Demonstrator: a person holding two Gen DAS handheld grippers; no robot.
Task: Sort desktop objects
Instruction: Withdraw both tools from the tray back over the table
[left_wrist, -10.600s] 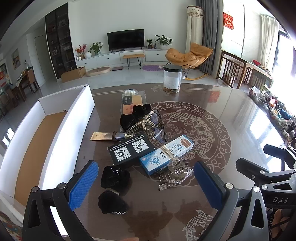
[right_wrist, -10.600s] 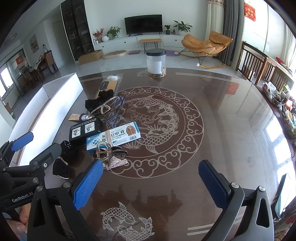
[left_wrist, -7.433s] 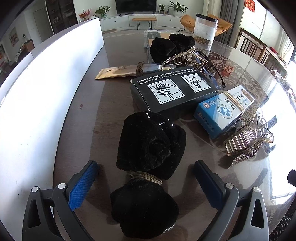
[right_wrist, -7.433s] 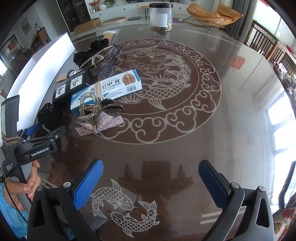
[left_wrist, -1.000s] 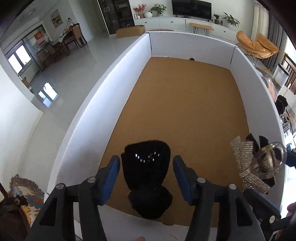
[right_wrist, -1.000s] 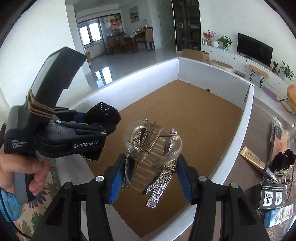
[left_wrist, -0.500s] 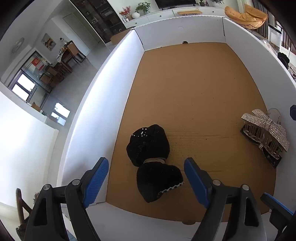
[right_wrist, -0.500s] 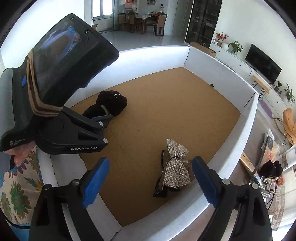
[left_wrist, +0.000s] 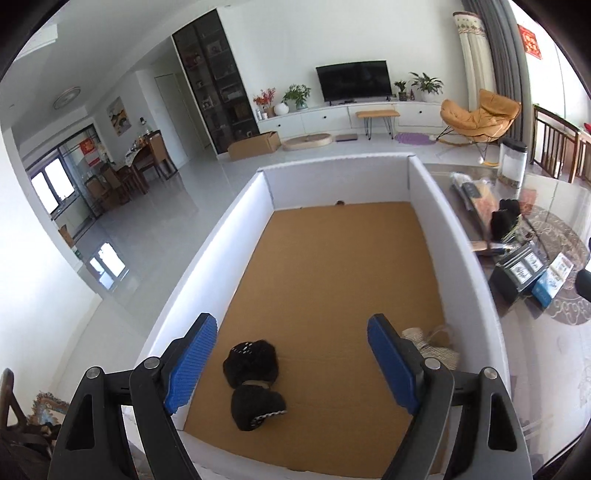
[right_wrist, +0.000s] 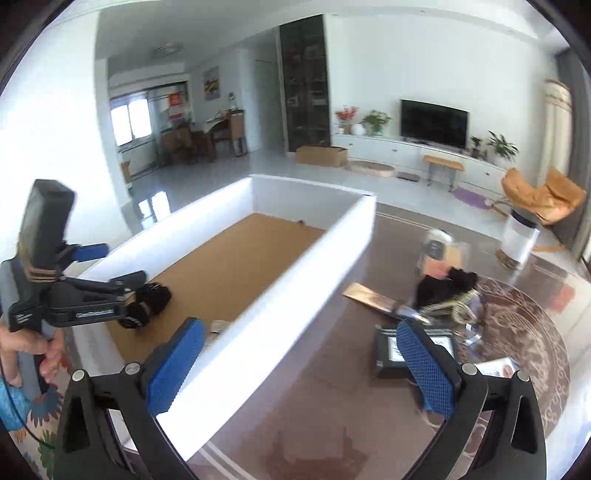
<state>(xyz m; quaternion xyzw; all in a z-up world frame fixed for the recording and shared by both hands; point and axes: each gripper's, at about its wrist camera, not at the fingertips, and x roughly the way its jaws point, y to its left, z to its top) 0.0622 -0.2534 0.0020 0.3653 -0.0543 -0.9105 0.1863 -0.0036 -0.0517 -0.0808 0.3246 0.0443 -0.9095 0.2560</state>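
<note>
The left gripper (left_wrist: 291, 363) is hovering over the near end of the white-walled box (left_wrist: 458, 258), its blue pads wide apart and gripping nothing. Below it, the black hair bow (left_wrist: 255, 380) is lying on the brown box floor, with the sparkly hair clip (left_wrist: 432, 345) lying to its right, near the box's right wall. The right gripper (right_wrist: 299, 373) is straddling that wall; its jaws have just been opening, are now fully spread and are holding nothing. On the dark table (right_wrist: 332, 424) to the right, a black box (right_wrist: 388, 350) and a gold tube (right_wrist: 369, 297) are waiting.
</note>
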